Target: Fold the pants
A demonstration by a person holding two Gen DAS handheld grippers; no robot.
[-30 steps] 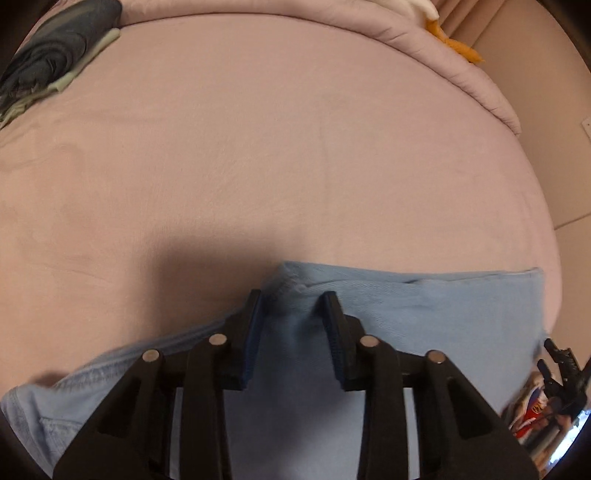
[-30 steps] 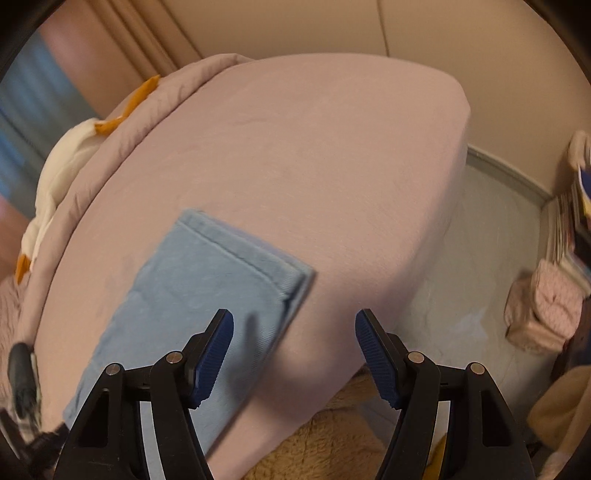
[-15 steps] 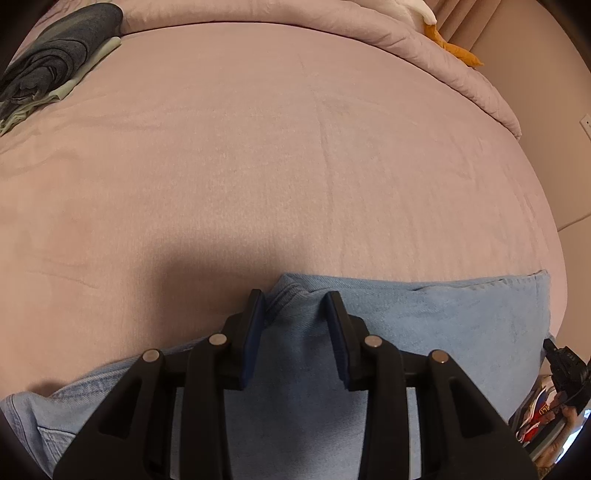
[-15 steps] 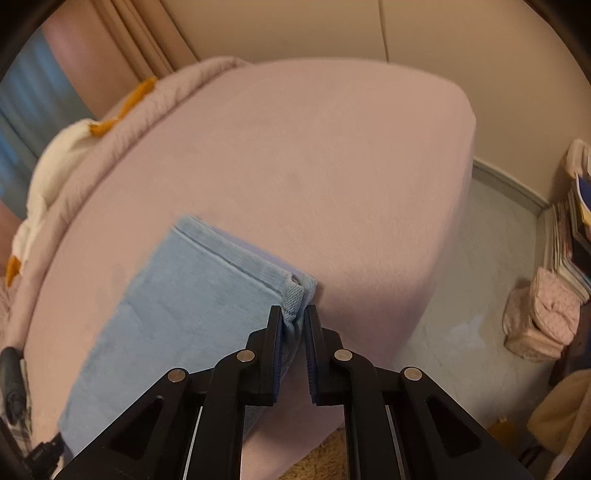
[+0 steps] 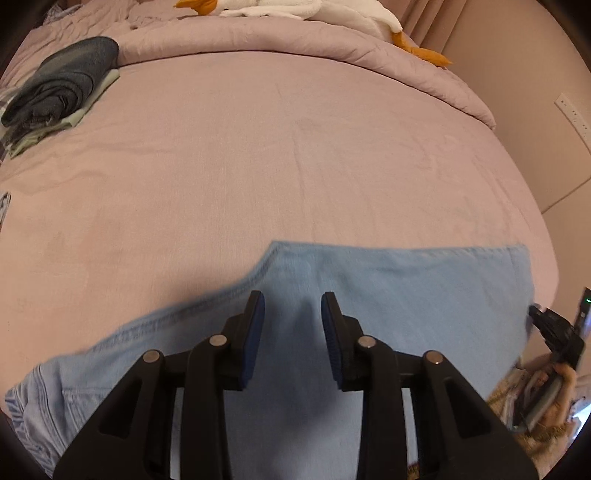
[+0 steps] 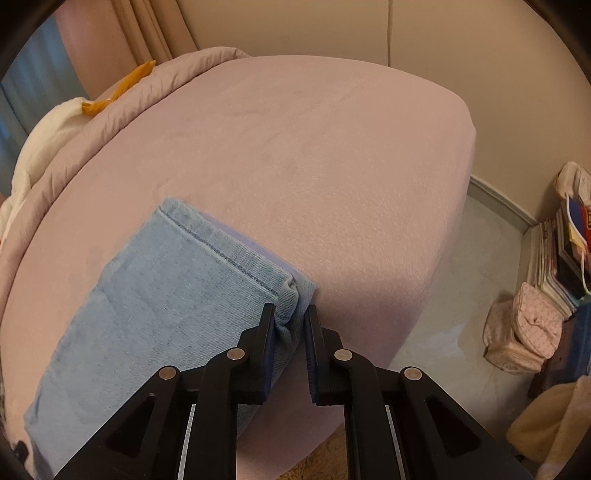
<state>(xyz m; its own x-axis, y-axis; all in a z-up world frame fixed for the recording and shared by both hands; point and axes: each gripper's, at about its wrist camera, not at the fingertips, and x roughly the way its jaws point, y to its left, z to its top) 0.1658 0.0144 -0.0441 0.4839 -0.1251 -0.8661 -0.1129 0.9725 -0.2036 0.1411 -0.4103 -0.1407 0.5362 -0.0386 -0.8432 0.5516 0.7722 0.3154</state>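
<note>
Light blue denim pants lie along the near edge of a pink bed, legs stacked. My left gripper is shut on a raised ridge of the pants' fabric in the middle, lifting it off the bed. In the right wrist view the pants end in a stitched hem near the bed's corner. My right gripper is shut on the near hem corner and holds it slightly up.
Folded dark clothes sit at the far left of the bed. A rolled-back quilt and a white and orange plush toy lie at the far end. The floor, stacked books and a pink bag are to the right.
My right gripper went from open beside the hem to shut on its corner. My left gripper has risen and pulled back with the fabric, so more of the bed shows.
</note>
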